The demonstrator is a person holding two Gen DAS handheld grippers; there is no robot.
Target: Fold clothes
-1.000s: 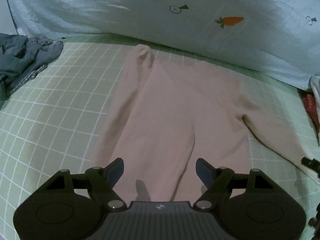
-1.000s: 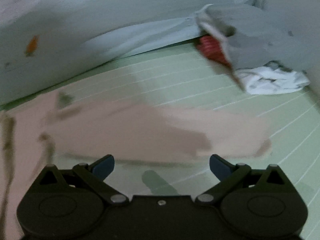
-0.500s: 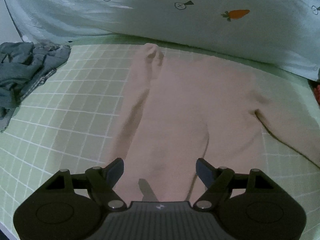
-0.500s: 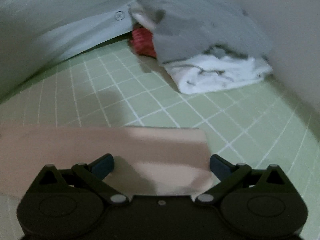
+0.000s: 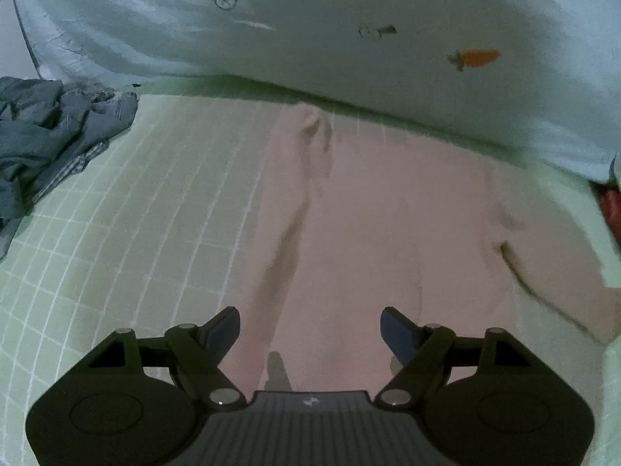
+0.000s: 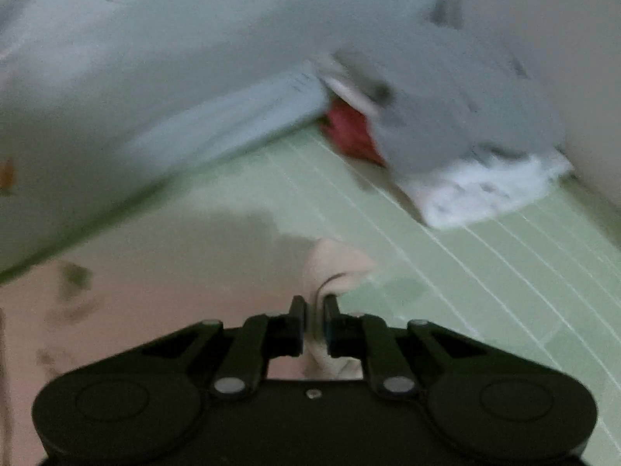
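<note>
Right wrist: right tongs closing on pink sleeve, left tongs released.

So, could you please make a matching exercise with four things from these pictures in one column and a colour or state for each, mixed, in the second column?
Things:
1. pink sweater
2. left gripper
3. right gripper
4. crumpled clothes at the far left of the bed

Colours or states:
A. closing on a sleeve end
B. dark blue-grey, in a heap
C. spread flat on the green checked sheet
D. open, with nothing between its fingers

Pairs: 1-C, 2-D, 3-A, 4-B
</note>
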